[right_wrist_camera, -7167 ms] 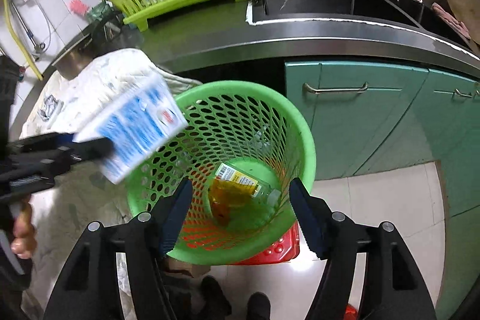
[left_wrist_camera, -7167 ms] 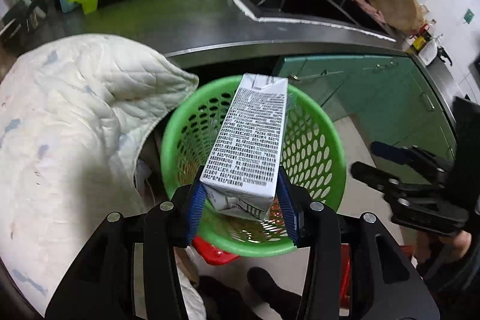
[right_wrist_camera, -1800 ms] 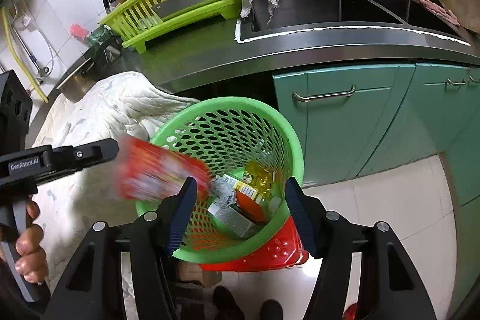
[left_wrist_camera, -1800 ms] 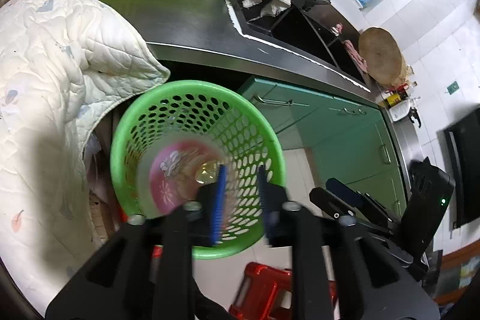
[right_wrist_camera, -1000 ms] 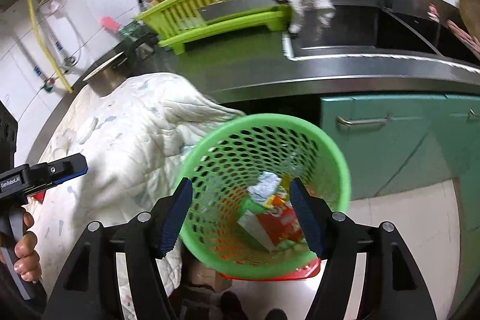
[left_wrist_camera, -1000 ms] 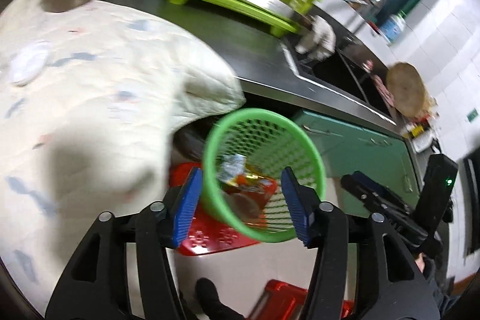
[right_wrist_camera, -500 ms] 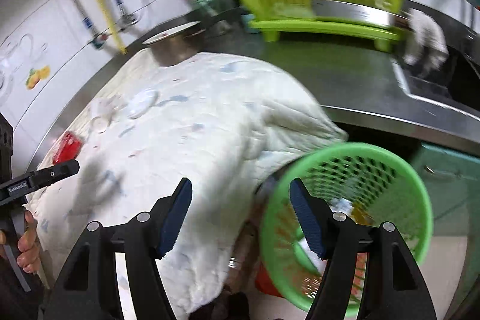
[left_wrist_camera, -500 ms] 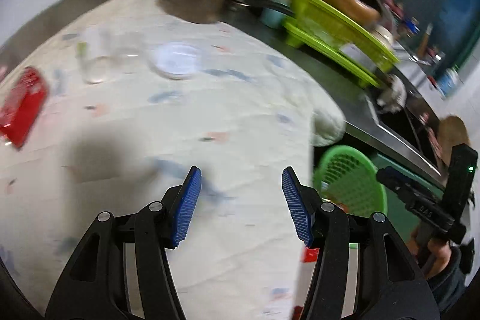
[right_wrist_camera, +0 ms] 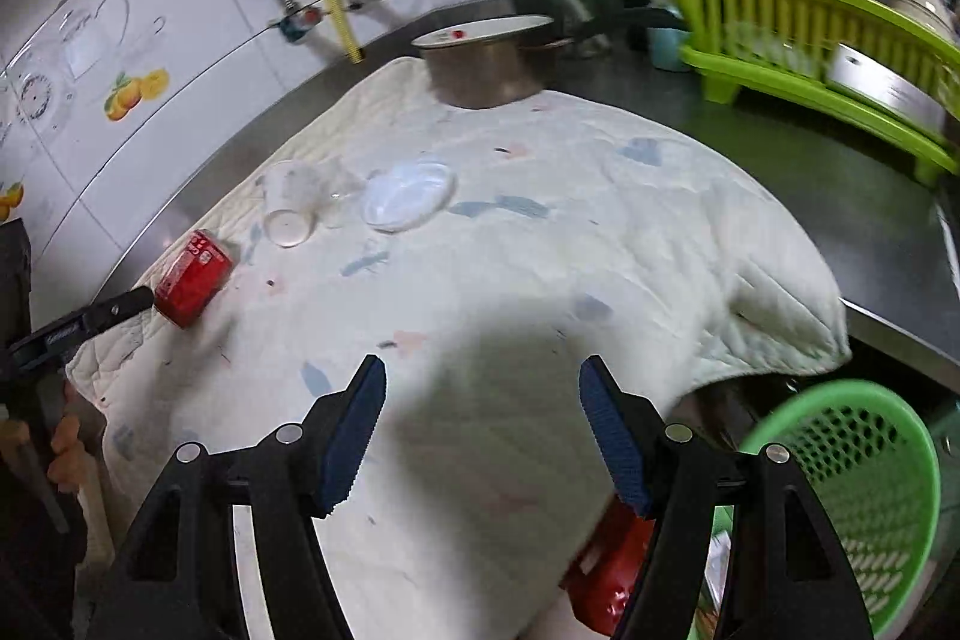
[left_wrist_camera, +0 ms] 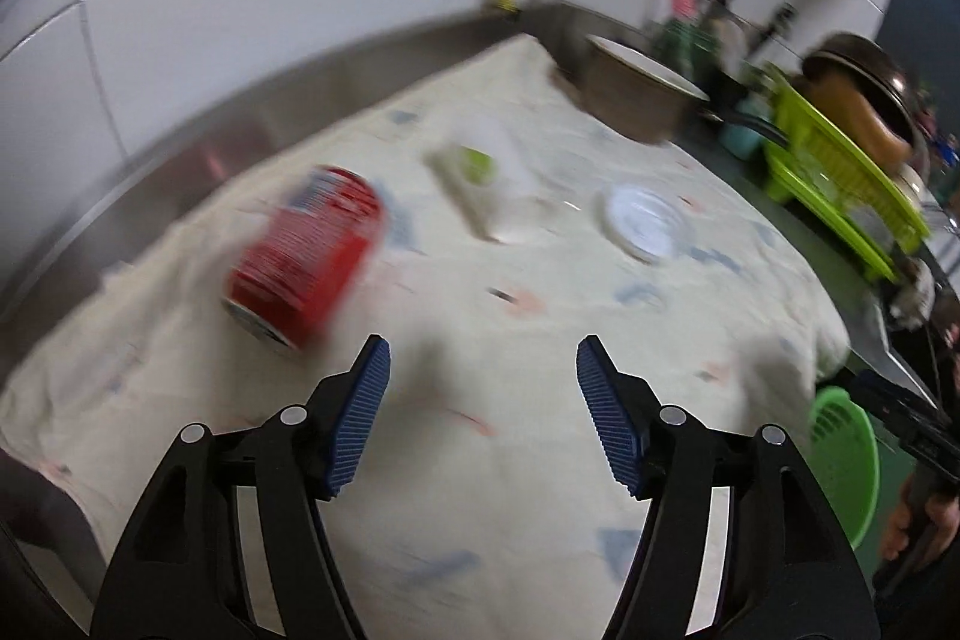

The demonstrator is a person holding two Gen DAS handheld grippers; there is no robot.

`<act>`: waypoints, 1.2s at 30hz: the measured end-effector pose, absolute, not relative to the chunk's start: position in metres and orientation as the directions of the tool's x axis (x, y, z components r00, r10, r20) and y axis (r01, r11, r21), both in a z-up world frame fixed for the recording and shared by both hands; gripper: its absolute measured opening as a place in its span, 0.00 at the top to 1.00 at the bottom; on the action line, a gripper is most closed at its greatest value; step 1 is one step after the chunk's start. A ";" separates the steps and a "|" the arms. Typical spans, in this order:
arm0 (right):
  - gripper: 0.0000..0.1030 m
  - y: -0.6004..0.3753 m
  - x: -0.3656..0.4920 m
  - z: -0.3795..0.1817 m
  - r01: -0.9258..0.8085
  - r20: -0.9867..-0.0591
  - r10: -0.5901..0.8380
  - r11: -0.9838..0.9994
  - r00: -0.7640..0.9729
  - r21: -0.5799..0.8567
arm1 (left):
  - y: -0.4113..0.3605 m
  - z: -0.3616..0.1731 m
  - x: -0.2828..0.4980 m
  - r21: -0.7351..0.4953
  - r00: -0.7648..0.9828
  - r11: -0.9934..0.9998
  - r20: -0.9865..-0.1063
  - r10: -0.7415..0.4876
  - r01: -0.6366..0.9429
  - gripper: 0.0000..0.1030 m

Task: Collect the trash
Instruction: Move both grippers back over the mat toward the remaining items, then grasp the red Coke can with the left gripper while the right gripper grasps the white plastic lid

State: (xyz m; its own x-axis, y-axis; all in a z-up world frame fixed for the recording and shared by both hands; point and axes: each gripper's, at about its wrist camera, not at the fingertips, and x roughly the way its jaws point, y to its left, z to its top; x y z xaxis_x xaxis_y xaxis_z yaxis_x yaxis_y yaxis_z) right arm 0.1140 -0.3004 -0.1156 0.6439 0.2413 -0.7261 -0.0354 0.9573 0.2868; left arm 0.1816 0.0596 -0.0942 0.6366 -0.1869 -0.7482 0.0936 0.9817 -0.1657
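Lying on its side on the quilted cloth, the red can looks like the next piece of trash to go, and it sits ahead of the left gripper and off to that gripper's left, its silver end turned toward the camera and its long axis running away and to the right. The left gripper is empty, jaws spread wide and apart from the can. In the right wrist view the same can appears far off at the cloth's left edge, with the left tool's finger tip just beside it, so the left hand is plainly the nearer one; the right gripper is also empty and wide open, hanging over bare cloth well away from the can. My guess is the grasp calls for swinging the left jaws leftward and turning them so the pads close across the can's round body rather than along its length. Beyond the can lie a clear plastic cup on its side and a white lid, likely later pickings. The green basket stands below the counter edge at the right, well apart from the can.
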 end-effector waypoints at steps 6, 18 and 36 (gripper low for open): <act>0.38 -0.278 0.143 -0.114 -0.082 -0.724 0.275 0.953 0.633 0.291 | 0.100 -0.097 0.218 -0.121 0.645 0.992 -0.755 -0.119 0.042 0.36; 0.44 -0.252 0.204 -0.121 -0.120 -0.731 0.311 0.946 0.607 0.302 | 0.132 -0.119 0.262 -0.128 0.607 0.989 -0.781 -0.150 0.080 0.36; 0.56 -0.247 0.267 -0.148 -0.096 -0.763 0.307 0.946 0.568 0.309 | 0.128 -0.141 0.282 -0.116 0.563 0.982 -0.806 -0.183 0.152 0.38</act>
